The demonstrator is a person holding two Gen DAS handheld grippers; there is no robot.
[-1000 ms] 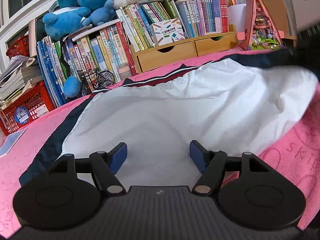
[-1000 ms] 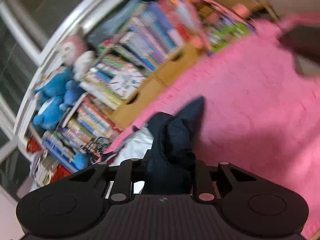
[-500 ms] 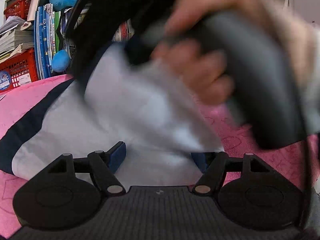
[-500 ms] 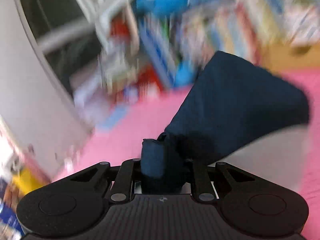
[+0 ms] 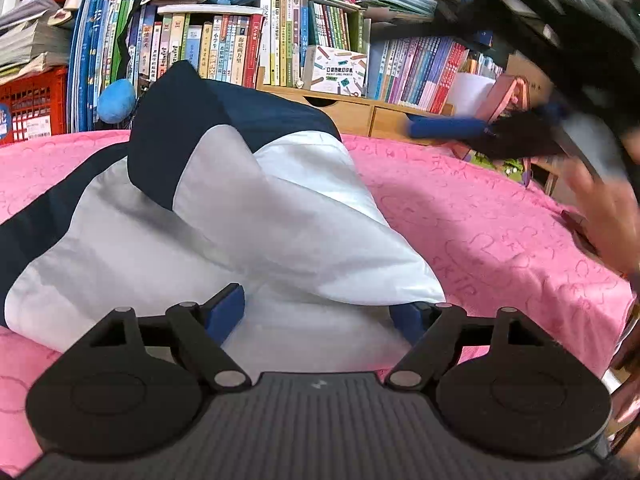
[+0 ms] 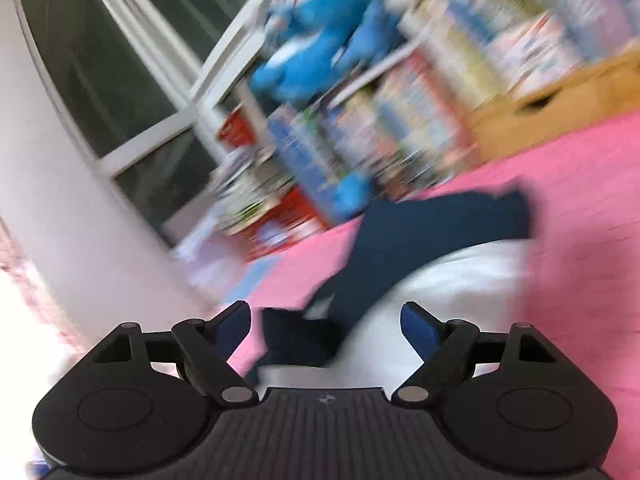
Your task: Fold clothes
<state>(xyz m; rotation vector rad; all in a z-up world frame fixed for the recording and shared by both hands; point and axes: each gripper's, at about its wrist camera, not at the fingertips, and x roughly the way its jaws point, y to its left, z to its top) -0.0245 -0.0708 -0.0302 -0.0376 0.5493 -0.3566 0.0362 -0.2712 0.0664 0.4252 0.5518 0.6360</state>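
The left gripper rests spread over the white-and-navy garment on the pink cloth. The right gripper hangs above it, fingers apart and empty.

We see bare pink cloth right of the folded garment, open for passing. Behind it, books and wooden drawers wall off the far edge.
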